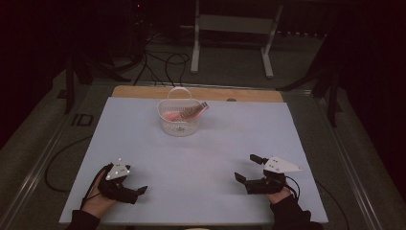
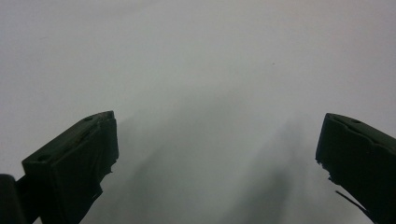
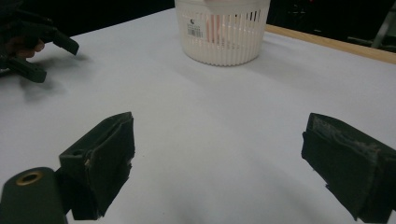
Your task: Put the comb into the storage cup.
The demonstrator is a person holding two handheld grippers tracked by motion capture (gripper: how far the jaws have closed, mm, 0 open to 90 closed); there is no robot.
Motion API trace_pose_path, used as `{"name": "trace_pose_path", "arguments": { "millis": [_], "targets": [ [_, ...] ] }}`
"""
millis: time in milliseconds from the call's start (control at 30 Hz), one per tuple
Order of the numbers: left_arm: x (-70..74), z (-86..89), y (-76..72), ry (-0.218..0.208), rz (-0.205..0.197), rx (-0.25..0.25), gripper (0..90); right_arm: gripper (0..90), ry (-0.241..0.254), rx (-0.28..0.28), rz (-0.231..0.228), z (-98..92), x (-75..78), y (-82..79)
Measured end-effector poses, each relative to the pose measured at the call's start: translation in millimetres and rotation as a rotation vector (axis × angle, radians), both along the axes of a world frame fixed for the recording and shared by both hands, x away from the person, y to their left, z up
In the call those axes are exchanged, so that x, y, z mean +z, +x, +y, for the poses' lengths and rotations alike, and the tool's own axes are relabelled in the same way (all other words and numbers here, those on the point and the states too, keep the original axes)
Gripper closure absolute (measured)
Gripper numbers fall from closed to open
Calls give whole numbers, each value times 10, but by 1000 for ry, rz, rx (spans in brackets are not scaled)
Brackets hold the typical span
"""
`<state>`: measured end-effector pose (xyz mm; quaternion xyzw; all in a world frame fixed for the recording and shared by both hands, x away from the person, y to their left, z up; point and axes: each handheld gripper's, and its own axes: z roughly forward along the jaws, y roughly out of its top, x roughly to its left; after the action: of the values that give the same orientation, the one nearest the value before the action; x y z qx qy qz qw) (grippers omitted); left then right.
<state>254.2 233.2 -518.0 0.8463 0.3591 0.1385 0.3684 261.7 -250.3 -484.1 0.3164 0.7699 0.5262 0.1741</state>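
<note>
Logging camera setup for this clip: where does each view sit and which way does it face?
High view: above the person's side, facing forward and down on the table; both hands show, with left gripper and right gripper.
Left gripper view: on that gripper, facing bare tabletop between open jaws.
Right gripper view: faces the basket across the table.
Shared: high and right gripper views show the basket.

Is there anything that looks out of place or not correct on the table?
One thing stands out: a dark ridged item lies tilted in the white basket, one end poking over the rim. Nothing is spilled.
</note>
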Motion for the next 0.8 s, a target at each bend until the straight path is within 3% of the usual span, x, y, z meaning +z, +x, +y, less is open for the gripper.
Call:
{"name": "trace_pose_path", "arguments": {
  "millis": [233, 500, 800],
  "targets": [
    [-29, -3, 14, 15, -8, 18, 0, 94, -6, 7, 2, 21, -13, -1],
    [-17, -36, -10, -3, -16, 3, 0, 94, -22, 8, 8, 27, -44, 6],
    [-18, -84, -29, 19, -25, -14, 0, 93, -23, 10, 17, 29, -68, 18]
  ]
}}
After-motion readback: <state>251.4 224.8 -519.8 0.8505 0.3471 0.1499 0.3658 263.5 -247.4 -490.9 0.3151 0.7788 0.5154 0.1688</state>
